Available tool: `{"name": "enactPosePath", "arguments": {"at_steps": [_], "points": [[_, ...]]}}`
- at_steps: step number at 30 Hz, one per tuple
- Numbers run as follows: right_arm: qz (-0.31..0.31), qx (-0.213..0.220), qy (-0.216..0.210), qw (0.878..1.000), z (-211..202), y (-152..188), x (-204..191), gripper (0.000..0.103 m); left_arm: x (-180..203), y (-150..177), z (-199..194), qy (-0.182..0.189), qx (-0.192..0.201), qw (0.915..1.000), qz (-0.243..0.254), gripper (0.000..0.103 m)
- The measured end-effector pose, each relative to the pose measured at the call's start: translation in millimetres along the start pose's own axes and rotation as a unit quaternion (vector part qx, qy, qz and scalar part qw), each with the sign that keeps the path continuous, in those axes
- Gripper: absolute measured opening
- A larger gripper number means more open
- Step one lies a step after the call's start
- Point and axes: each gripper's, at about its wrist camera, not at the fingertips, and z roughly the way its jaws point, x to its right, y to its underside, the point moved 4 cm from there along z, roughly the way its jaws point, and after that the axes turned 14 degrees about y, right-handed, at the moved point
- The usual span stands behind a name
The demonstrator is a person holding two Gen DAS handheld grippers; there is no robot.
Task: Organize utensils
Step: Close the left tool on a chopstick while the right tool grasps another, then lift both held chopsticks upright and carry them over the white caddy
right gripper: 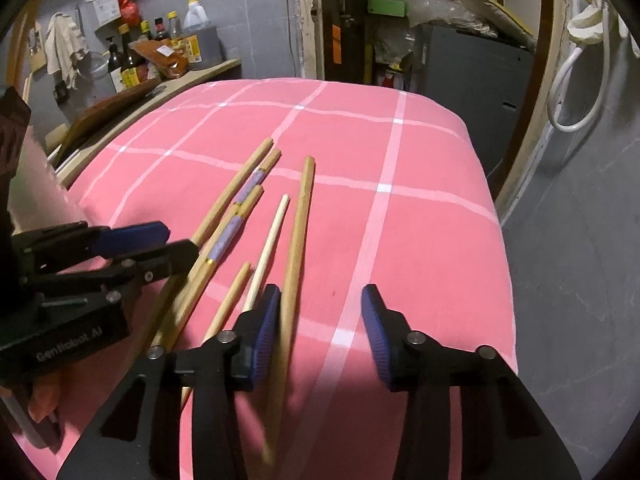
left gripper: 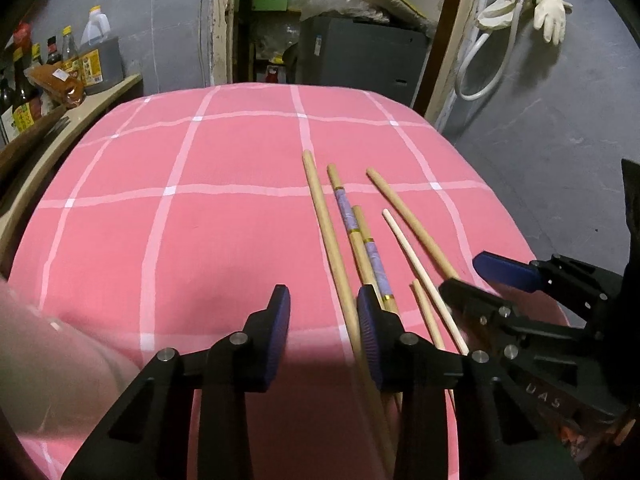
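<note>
Several wooden chopsticks lie loose on a pink checked tablecloth (left gripper: 200, 240). Two have purple bands (left gripper: 346, 210) (right gripper: 224, 240); a thin pale one (left gripper: 416, 264) (right gripper: 268, 240) and thicker plain ones (left gripper: 324, 220) (right gripper: 298, 240) lie beside them. My left gripper (left gripper: 323, 336) is open and empty, its right finger over the banded chopsticks. My right gripper (right gripper: 318, 332) is open and empty, its left finger beside a plain chopstick. Each gripper shows in the other's view: the right one (left gripper: 504, 280), the left one (right gripper: 148, 248).
A wooden shelf (left gripper: 72, 120) with sauce bottles (left gripper: 94, 56) runs along the table's left side. Behind the table stand an open doorway and a dark cabinet (left gripper: 360, 56). Rubber gloves (left gripper: 532, 4) and a white hose hang on the right wall. The table's right edge drops to grey floor.
</note>
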Motion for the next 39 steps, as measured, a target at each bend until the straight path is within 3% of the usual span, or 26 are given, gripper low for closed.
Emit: {"name": "enactPosePath", "arguments": {"at_steps": [7,11,16,24,32,39], "points": [[0.023,-0.016,-0.018,0.999,13.9,-16.5,5.3,0.030,-1.8,-10.1,8.5,-0.003,-0.003,1.0000,-0.002,0.028],[0.004,-0.020,-0.005,1.000,16.0,-20.3,-1.9,0.029,-0.1,-11.1,9.7,-0.005,-0.005,1.0000,0.000,0.016],[-0.005,-0.036,-0.021,0.999,16.4,-21.0,-9.6,0.008,1.4,-9.9,10.0,0.003,-0.012,0.9999,-0.002,0.008],[0.072,-0.046,-0.059,0.995,8.6,-11.5,6.1,0.005,1.9,-1.5,-3.6,0.020,-0.012,0.9995,-0.022,0.005],[0.116,0.022,-0.072,0.990,-35.8,11.4,10.9,0.005,13.0,12.8,-25.6,0.038,0.007,0.9989,-0.026,0.005],[0.155,0.135,-0.073,0.976,-89.3,23.6,10.7,0.005,35.0,22.3,-70.8,0.074,0.083,0.9938,0.000,0.005]]}}
